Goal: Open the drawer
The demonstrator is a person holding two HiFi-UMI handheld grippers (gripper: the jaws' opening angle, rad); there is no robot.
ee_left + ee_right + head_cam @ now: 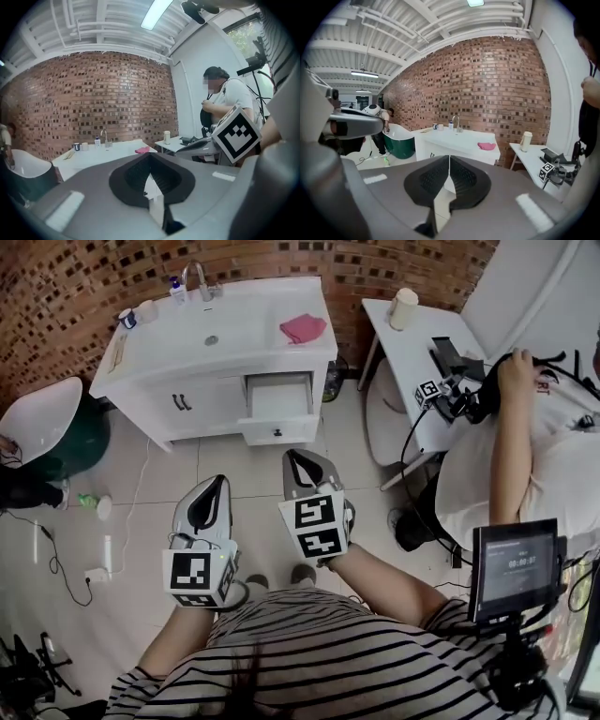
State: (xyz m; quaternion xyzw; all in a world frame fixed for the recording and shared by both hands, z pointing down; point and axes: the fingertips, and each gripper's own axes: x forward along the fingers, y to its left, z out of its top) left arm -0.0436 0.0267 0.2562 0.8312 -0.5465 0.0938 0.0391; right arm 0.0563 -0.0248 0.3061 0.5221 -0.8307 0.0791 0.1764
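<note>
The drawer point(278, 397), at the right side of the white vanity cabinet point(187, 404), stands pulled out and is probably light and rigid, best held by the small dark knob point(277, 433) on its front; the left gripper point(217, 486) and the right gripper point(294, 461), both closed on nothing, are well apart from this cabinet.

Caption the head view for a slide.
Left gripper and right gripper, shut and empty, face the white vanity with its drawer open.

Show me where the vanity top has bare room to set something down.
Bare: the back right corner of the vanity top, between the faucet, the brick wall and the pink cloth. Crowded: the back left corner, where two cups and a bottle stand beside the faucet.
</note>
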